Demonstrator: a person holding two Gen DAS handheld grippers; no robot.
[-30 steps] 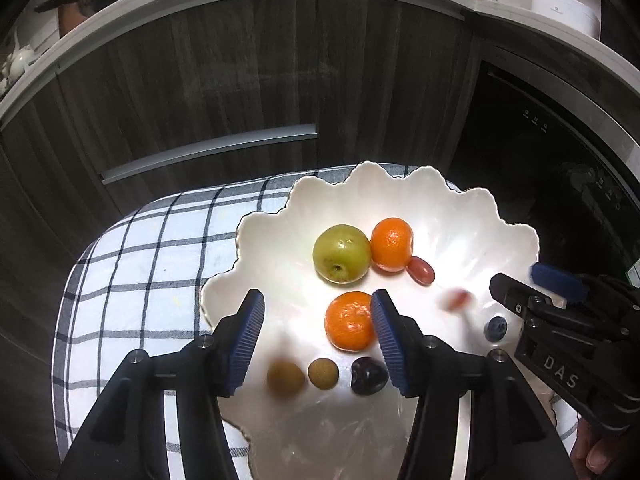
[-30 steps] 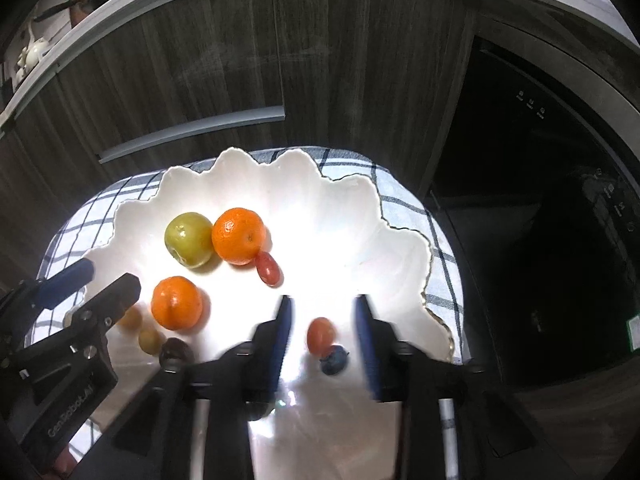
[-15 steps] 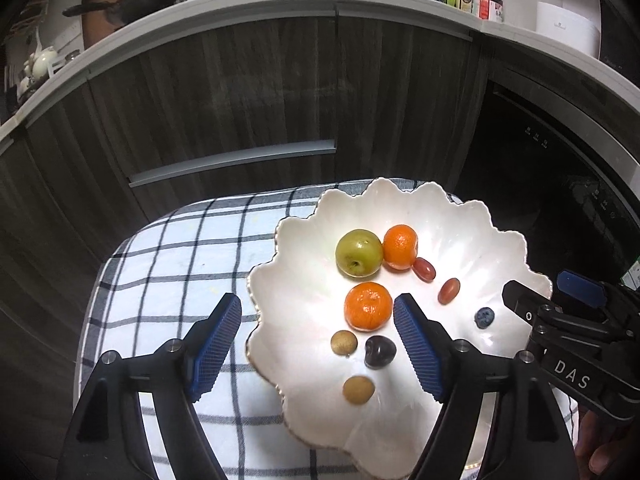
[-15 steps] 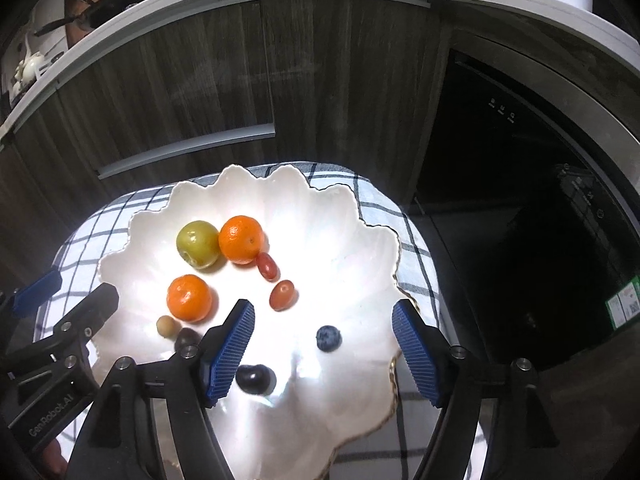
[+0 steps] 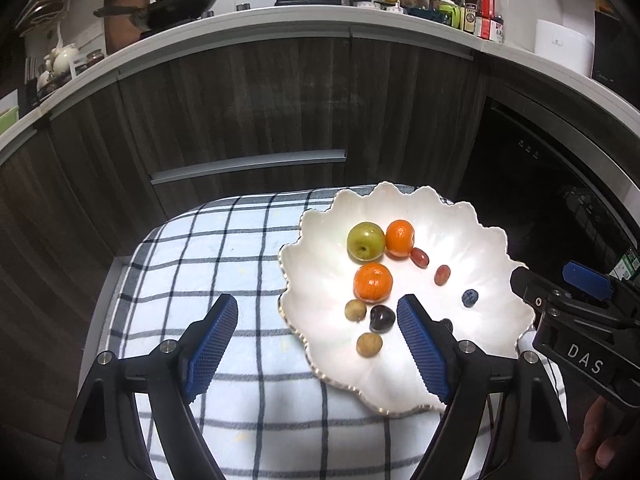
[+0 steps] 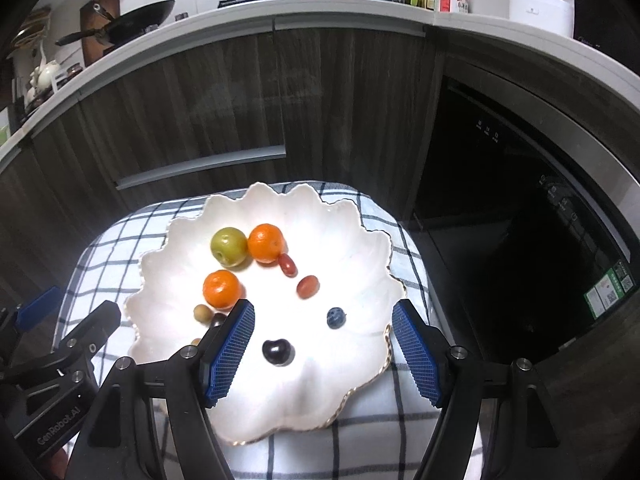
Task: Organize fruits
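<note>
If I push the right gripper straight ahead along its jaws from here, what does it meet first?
Probably the dark cherry lying between the open jaws of the right gripper on the white plate; the blueberry sits just beyond. Depth is uncertain.

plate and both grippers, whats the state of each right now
plate: on the checked cloth, holding all the fruit
left gripper: open, empty, over the plate's left edge
right gripper: open, empty
dark cherry: loose on plate
blueberry: loose on plate

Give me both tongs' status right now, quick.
Left tongs: open, holding nothing, above the near-left rim of the plate.
Right tongs: open, holding nothing, above the plate's near side.
</note>
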